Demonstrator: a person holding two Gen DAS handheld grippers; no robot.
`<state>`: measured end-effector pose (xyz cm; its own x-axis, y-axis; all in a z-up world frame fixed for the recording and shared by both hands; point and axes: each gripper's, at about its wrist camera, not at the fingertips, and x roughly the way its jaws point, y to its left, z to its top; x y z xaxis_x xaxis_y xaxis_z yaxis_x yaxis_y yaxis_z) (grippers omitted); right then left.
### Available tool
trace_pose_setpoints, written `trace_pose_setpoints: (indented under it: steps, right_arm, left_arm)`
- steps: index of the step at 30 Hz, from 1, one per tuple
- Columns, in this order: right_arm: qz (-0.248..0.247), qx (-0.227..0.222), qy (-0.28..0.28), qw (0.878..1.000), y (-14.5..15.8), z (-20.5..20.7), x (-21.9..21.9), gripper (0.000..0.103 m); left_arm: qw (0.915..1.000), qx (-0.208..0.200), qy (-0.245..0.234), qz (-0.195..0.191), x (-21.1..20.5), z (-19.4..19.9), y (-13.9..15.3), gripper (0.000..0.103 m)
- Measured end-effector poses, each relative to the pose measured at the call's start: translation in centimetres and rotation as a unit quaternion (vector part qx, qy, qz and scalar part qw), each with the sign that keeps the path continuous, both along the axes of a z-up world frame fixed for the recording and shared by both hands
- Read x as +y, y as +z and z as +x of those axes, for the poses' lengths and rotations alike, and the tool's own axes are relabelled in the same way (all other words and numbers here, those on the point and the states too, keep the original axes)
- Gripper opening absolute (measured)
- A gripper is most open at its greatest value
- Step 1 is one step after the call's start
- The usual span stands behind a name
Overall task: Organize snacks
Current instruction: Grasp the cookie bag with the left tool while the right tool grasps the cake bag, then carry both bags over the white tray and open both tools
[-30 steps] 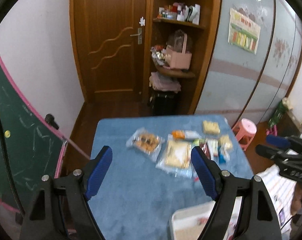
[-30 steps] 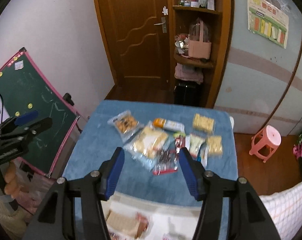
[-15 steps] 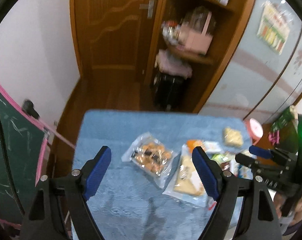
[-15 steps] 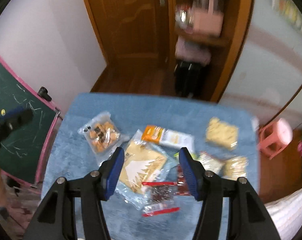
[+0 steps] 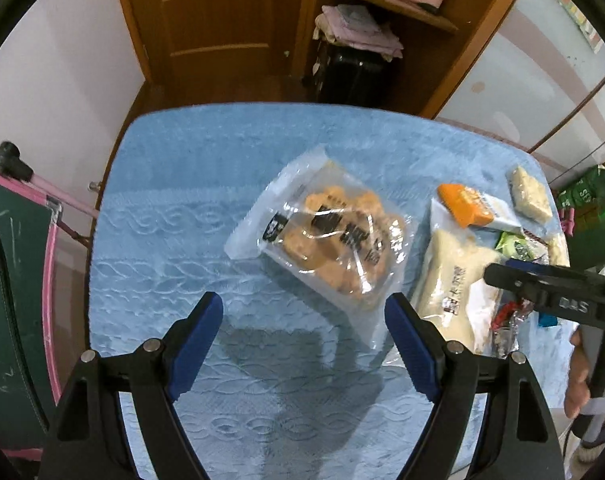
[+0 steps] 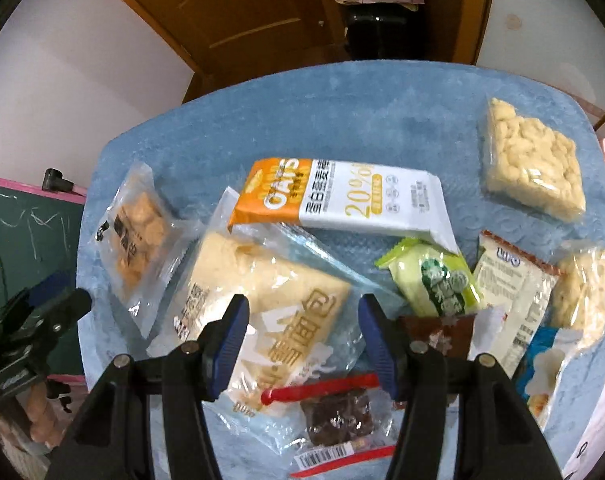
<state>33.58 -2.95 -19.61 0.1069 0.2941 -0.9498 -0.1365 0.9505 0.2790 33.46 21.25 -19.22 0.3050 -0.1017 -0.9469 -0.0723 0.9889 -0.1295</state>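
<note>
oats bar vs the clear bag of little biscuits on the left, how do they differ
The oats bar has an opaque orange-and-white printed wrapper, while the biscuit bag is clear, showing golden pieces inside. The oats bar is long and narrow; the biscuit bag is broader and lumpier. The oats bar's end overlaps the bread pack, while the biscuit bag lies beside it. Both lie flat on the blue cloth.

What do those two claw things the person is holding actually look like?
Both the left gripper and the right gripper are black plastic frames with silver rivets, each ending in two fingers faced with ribbed blue pads. White lettering marks one's side.
</note>
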Motion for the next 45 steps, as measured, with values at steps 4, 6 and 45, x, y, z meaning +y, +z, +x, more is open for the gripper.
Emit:
trace_pose_setpoints:
  steps: [4,6,45]
  right_arm:
    - [0.006,0.02,-0.003,1.0,0.1,-0.6,-0.6,0.057]
    - [0.017,0.025,-0.009,0.999,0.1,-0.8,-1.3,0.057]
    - [-0.017,-0.164,0.067,0.984,7.1,-5.3,-0.9,0.028]
  left_arm:
    - [0.9999,0.007,0.002,-0.01,0.4,-0.1,-1.0,0.082]
    - [0.9999,0.008,0.002,-0.013,0.6,-0.2,-1.3,0.082]
    - [0.9702,0.037,0.2,-0.132,-1.7,5.8,-6.5,0.098]
